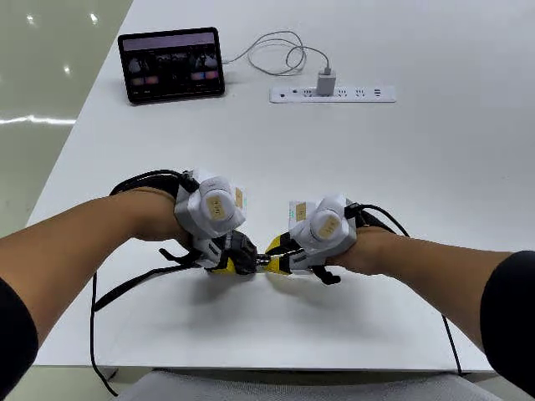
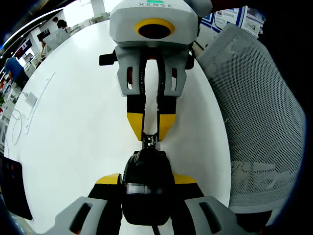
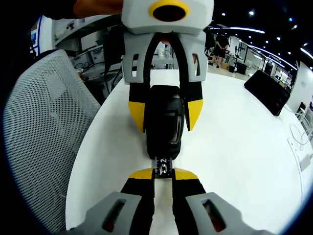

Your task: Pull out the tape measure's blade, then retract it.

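The black tape measure (image 1: 241,251) rests low over the white table (image 1: 401,167), and my left gripper (image 1: 227,261) is shut on its case. In the left gripper view the case (image 2: 146,188) sits between my yellow-tipped jaws. My right gripper (image 1: 277,263) faces it from the right and is shut on the blade tip (image 1: 264,262). A short stretch of blade (image 3: 162,165), marked with a 2, shows between the right gripper (image 3: 164,174) and the case (image 3: 166,120). The two grippers are almost touching, nose to nose.
A tablet (image 1: 171,64) stands at the far left of the table. A power strip (image 1: 332,93) with a white charger and a looped cable lies at the back. A grey mesh chair (image 2: 259,122) is just beyond the table's near edge. Black cables trail from both grippers.
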### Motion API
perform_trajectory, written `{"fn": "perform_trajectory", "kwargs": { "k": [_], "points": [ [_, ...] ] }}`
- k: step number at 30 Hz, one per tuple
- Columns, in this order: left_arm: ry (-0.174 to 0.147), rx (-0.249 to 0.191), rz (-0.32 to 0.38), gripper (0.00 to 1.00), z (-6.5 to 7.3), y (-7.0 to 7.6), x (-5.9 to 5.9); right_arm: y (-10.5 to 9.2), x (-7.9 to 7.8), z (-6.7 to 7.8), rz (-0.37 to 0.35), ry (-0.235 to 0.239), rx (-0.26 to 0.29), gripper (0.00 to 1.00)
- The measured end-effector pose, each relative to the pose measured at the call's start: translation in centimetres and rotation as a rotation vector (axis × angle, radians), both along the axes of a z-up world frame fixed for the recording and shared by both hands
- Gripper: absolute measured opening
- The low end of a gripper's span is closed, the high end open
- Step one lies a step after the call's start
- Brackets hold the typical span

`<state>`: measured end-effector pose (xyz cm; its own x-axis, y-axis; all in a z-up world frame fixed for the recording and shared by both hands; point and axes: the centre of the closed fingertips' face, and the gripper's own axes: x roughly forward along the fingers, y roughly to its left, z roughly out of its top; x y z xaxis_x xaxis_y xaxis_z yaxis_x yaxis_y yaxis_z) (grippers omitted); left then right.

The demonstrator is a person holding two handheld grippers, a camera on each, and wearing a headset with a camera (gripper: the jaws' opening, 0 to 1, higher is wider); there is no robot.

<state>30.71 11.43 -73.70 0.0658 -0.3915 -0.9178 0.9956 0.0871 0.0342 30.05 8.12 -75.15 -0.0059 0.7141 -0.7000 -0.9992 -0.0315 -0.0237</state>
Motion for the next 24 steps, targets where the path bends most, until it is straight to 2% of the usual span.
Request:
{"fn": "perform_trajectory", "kwargs": {
  "k": [3, 5, 9, 16, 19, 22, 24],
  "points": [
    [0.000, -0.005, 0.001, 0.34, 0.0, -0.1, 0.0, 0.0, 0.0, -0.1, -0.002, 0.006, 0.003, 0.08],
    [0.002, -0.005, 0.004, 0.34, 0.0, -0.1, 0.0, 0.3, -0.1, -0.1, -0.001, -0.013, 0.003, 0.10],
    [-0.002, 0.003, -0.003, 0.34, -0.1, -0.2, 0.0, 0.4, 0.0, 0.1, -0.006, -0.007, 0.001, 0.11],
    [0.005, -0.008, 0.002, 0.34, 0.0, -0.2, 0.0, 0.8, 0.1, -0.1, -0.029, 0.011, 0.006, 0.16],
    [0.003, -0.010, 0.003, 0.34, 0.0, -0.2, 0.1, 1.4, 0.0, -0.4, -0.017, -0.006, 0.005, 0.12],
    [0.000, -0.014, 0.005, 0.34, 0.0, -0.2, 0.1, 1.4, 0.1, -0.5, -0.023, 0.016, 0.005, 0.12],
    [-0.001, -0.019, 0.007, 0.34, 0.0, -0.2, 0.1, 1.2, 0.1, -0.4, -0.040, 0.052, 0.015, 0.11]
  ]
}}
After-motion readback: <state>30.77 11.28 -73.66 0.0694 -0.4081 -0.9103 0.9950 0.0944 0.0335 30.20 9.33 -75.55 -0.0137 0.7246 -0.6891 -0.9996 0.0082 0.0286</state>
